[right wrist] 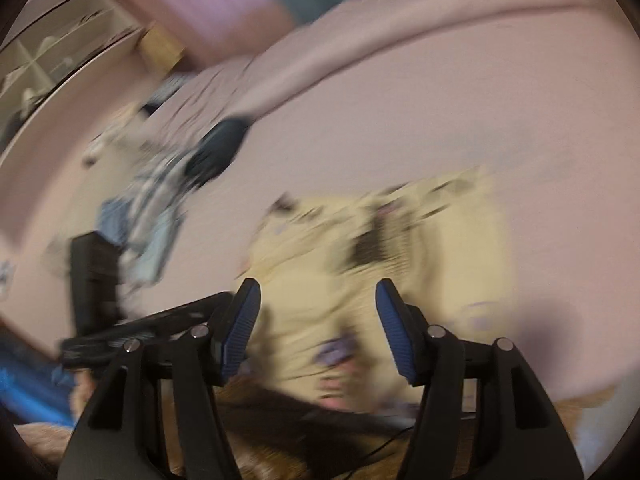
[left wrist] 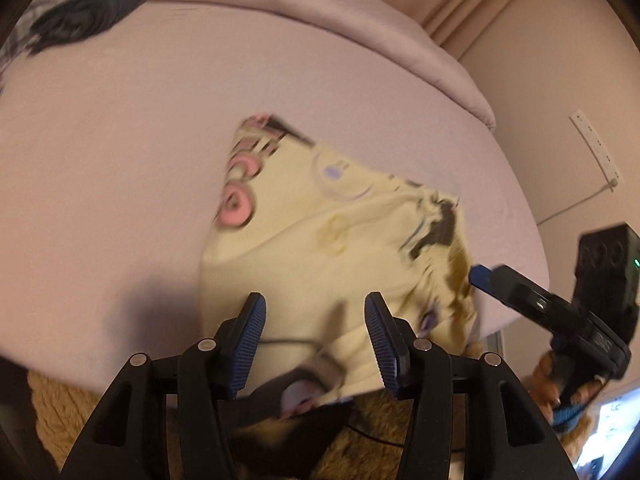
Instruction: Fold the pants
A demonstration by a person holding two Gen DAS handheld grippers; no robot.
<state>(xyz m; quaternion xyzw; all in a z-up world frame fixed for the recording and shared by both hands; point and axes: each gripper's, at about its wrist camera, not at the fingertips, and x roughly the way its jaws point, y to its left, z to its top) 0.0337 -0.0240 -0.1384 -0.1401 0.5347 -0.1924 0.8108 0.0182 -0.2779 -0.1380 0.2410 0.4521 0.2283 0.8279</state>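
The pale yellow printed pants [left wrist: 320, 216] lie bunched on the pink bed sheet [left wrist: 100, 140], close to the near edge of the bed, with their lower end trailing over that edge toward you. What your next move turns on is this: the cloth sits straight ahead of and below both sets of jaws, so neither hand has to travel sideways far.

Your left gripper [left wrist: 316, 340] hangs over the near end of the pants, jaws standing about halfway apart, with fabric showing in the gap but the pads not pressing on it; it holds nothing. In the left wrist view your right gripper [left wrist: 480, 276] comes in from the right, its blue tip just beside the gathered, dark-marked end of the garment, probably the waistband. In its own view the right gripper [right wrist: 318, 328] is likewise about half open and empty, the pants [right wrist: 360, 248] spread before it, though blur hides the detail.

The garment's long axis seems to run from that right-hand gathered end across to the pink-ringed print at the far left; the crumpling makes this a judgement only. Your left hand looks nearer the trailing end, your right nearer the gathered one.

No container is in view. A dark garment [left wrist: 88, 12] and some striped cloth [right wrist: 152, 208] lie well apart on the bed.
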